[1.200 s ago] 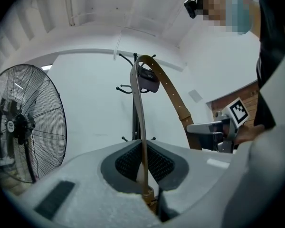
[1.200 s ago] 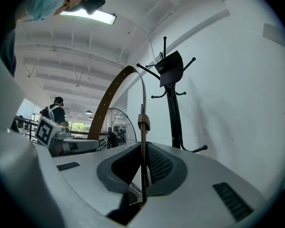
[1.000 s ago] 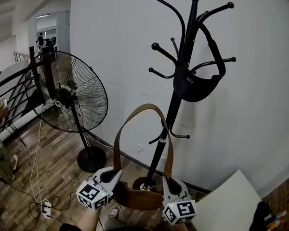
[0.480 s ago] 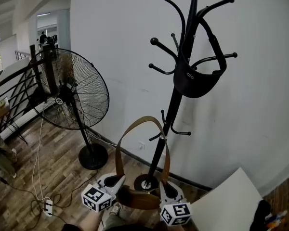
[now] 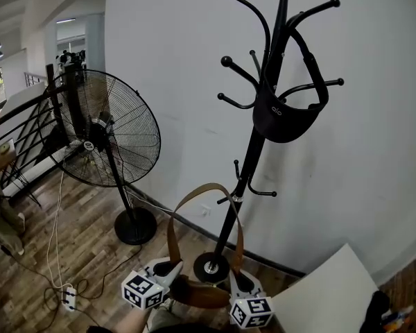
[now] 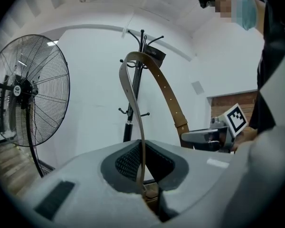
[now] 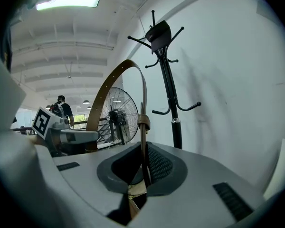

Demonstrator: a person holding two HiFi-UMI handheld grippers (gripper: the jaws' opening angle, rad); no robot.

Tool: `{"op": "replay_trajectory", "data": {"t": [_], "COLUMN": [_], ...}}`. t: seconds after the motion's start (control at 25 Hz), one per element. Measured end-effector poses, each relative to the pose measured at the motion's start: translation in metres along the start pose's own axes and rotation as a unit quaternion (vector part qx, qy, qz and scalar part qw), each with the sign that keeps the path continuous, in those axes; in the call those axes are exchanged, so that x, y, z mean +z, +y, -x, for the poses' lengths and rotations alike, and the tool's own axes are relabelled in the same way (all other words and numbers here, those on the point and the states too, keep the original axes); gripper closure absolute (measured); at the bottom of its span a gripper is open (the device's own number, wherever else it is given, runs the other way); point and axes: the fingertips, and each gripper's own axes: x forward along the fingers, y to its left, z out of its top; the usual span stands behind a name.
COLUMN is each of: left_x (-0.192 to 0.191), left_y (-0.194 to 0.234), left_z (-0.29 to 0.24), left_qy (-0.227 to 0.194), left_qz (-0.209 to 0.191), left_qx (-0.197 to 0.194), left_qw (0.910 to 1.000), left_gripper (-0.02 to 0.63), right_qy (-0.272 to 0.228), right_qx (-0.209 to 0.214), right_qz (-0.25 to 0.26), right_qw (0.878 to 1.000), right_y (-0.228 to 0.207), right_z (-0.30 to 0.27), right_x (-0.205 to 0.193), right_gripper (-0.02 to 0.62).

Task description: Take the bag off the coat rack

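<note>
A brown leather bag (image 5: 197,294) with a long looped strap (image 5: 205,189) hangs between my two grippers, low in front of the black coat rack (image 5: 253,151) and free of its hooks. My left gripper (image 5: 173,266) is shut on the strap's left end (image 6: 137,108). My right gripper (image 5: 236,277) is shut on the strap's right end (image 7: 143,127), just below its buckle loop. A black crescent bag (image 5: 286,120) still hangs from the rack's upper hooks. In the gripper views the strap runs up from between each pair of jaws.
A large black pedestal fan (image 5: 114,134) stands left of the rack, with a railing behind it. A cable and a power strip (image 5: 68,297) lie on the wooden floor. A white board's corner (image 5: 329,293) sits at the lower right, close to my right gripper.
Both grippers and the brown bag have moved lower in the head view, and the top of the strap loop has dropped further below the rack's lower hooks.
</note>
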Motion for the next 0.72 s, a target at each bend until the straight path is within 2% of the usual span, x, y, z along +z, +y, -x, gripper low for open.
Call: {"op": "replay_trajectory", "data": {"t": [0.24,0.72], "left_x": [-0.0065,-0.0044], "left_y": [-0.0016,0.0004], "left_z": [0.0031,0.0093], "left_qy": [0.007,0.003], "left_qz": [0.001,-0.002], "left_qx": [0.0,0.002], "left_qw": [1.0,1.0], "left_gripper": [0.594,0.594], "right_qy": [0.009,0.003], "right_qx": [-0.004,-0.008], "right_qz": [-0.004,0.006], "right_qw": [1.0,1.0], "right_y": [-0.0002,0.004], "right_z": [0.002,0.0041], "right_x": [-0.0095,-0.0029], "right_gripper": [0.569,0.57]}}
